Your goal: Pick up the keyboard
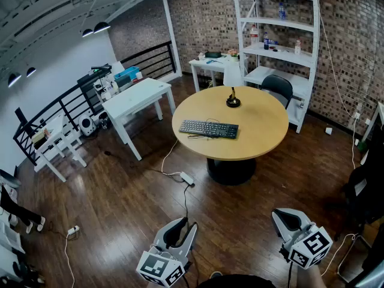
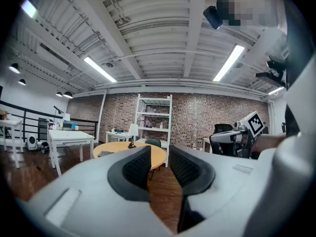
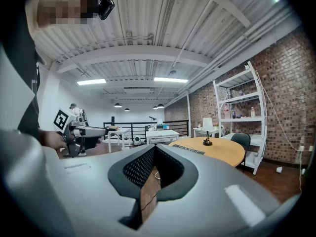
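Note:
A black keyboard (image 1: 209, 129) lies flat on the round wooden table (image 1: 264, 125), left of its middle. Both grippers hang low over the floor, well short of the table. My left gripper (image 1: 179, 225) stands open with a clear gap between its jaws and nothing in it. My right gripper (image 1: 287, 218) is shut and empty. The left gripper view looks past my left gripper (image 2: 160, 156) to the far table (image 2: 113, 147) and the keyboard (image 2: 105, 153). In the right gripper view, my right gripper (image 3: 154, 151) has the keyboard (image 3: 188, 149) on the table (image 3: 224, 151) to its right.
A small lamp (image 1: 233, 80) stands on the table's far side, with a black chair (image 1: 277, 87) behind. A white desk (image 1: 135, 98) stands left of the table, a tall white shelf (image 1: 282, 29) at the brick wall. A power strip (image 1: 187, 177) and cables lie on the wooden floor.

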Demonstrator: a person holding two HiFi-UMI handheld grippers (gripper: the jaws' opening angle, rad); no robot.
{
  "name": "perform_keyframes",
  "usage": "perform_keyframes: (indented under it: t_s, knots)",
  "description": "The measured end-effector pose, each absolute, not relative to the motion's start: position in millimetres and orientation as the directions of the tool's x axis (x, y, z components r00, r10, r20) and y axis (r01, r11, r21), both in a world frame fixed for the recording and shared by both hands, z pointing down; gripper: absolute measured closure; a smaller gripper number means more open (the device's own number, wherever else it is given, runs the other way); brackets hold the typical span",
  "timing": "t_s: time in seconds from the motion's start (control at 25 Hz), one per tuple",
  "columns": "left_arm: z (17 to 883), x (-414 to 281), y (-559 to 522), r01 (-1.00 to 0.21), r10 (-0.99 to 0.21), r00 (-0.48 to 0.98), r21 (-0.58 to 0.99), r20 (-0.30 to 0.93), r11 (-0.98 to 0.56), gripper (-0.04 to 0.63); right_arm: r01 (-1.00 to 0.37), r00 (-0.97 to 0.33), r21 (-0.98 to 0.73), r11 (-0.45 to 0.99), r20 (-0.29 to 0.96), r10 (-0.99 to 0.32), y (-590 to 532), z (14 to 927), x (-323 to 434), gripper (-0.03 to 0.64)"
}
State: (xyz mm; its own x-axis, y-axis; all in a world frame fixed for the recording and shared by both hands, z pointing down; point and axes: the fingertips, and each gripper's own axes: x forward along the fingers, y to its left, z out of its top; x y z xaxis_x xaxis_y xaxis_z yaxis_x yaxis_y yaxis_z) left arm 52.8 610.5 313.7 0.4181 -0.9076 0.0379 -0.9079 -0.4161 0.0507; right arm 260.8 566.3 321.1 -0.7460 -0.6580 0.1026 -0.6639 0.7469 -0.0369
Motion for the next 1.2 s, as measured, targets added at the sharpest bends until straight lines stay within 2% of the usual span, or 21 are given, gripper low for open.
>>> perform_keyframes:
  t_s: [0.16,0.32,0.6,0.76,1.2]
  knots:
    - [321.7,33.9,603.4,-0.916,-0.914,0.402,0.043,0.049,-0.400,0.497,-0.662,-0.748,-0.038,0.748,0.098,-0.657,560.1,324.9,243.8,0.615]
    - [322.6,11.4,595.8,-0.912,-0.911,0.409,0.057,0.045,-0.406,0.595,-0.679,-0.733,-0.046,0.732,0.095,-0.674,555.0,326.8,225.3,0.615]
    - [344.8,2.0,558.5,-0.880,-0.874,0.475,0.056,0.102,-0.471,0.595,-0.669,-0.737,-0.038,0.742,0.160,-0.656,530.7,344.2,202.3,0.615]
    - [352.9,12.2,523.6,-0.865,-0.859,0.501,0.067,0.103,-0.497,0.593,-0.666,-0.741,-0.043,0.744,0.153,-0.654,498.4,348.4,206.3,0.615]
    - [324.6,41.7,391.6,-0.912,-0.909,0.409,0.081,0.084,-0.403,0.577,-0.608,-0.792,-0.055,0.792,0.110,-0.600,364.0,337.3,236.8,0.615]
